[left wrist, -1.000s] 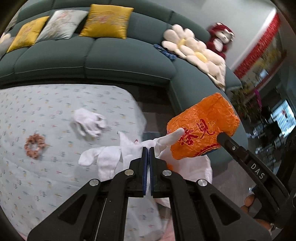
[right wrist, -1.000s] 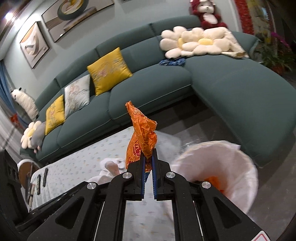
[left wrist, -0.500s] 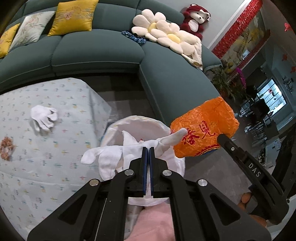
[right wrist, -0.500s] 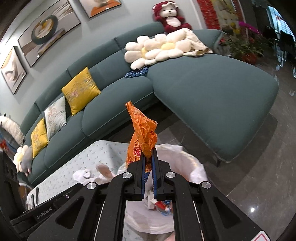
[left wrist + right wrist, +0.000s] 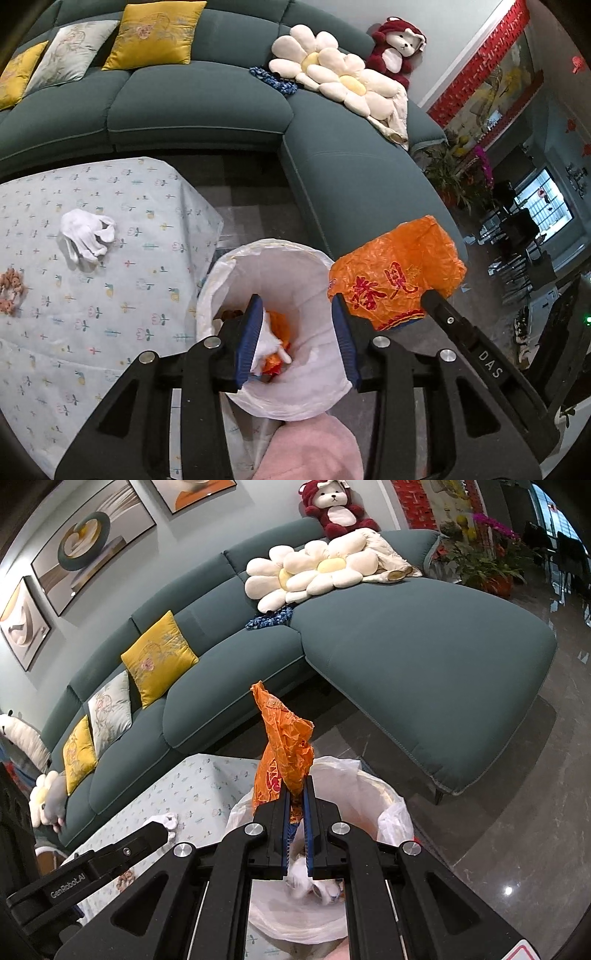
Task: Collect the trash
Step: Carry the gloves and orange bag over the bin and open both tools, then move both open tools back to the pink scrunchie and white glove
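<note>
My left claw [image 5: 297, 336], clenched on a white glove 0.5 s ago, now gapes over the bin [image 5: 236, 266] with the glove [image 5: 267, 345] inside, while my right claw [image 5: 296, 834] still pinches the orange bag [image 5: 284, 753] above it.

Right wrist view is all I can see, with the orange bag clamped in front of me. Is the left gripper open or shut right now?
Observer: Open. The left gripper has its fingers wide apart above the lined trash bin, holding nothing.
Operator: Is something white inside the bin? It is blurred for me.
Observer: Yes, a white glove lies at the bottom, on orange trash.
Operator: Besides the glove on the table, is anything else there?
Observer: A peach-coloured scrunchie lies on the flowered tablecloth, left of that glove.
</note>
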A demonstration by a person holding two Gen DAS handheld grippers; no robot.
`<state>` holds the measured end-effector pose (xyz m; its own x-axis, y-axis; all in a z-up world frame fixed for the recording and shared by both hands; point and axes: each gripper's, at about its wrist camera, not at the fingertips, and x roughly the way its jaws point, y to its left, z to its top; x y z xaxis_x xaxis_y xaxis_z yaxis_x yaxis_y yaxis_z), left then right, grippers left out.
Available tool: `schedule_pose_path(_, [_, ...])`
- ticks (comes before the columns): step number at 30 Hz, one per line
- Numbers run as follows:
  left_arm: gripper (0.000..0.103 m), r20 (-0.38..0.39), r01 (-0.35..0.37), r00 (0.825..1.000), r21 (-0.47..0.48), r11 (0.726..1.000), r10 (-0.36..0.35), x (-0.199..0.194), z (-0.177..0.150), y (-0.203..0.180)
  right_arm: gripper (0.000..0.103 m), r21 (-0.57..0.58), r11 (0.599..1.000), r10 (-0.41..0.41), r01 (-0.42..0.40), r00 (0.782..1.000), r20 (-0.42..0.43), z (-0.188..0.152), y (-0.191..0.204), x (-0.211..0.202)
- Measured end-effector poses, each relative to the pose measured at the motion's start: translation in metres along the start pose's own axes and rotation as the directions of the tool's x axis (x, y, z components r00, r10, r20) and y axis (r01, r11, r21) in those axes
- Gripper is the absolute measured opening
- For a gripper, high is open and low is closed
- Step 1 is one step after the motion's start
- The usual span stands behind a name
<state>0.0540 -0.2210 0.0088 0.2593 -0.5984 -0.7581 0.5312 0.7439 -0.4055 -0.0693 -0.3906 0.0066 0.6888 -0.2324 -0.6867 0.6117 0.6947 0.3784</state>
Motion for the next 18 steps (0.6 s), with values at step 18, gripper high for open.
schedule_pose_path(18, [0.052, 0.025, -0.045, 0.999, -0.047, 0.998, 0.047, -0.014, 0.000, 0.028, 0.022, -0.029, 1.000, 0.011, -0.011, 1.000, 0.006, 0.003, 0.025, -0.001])
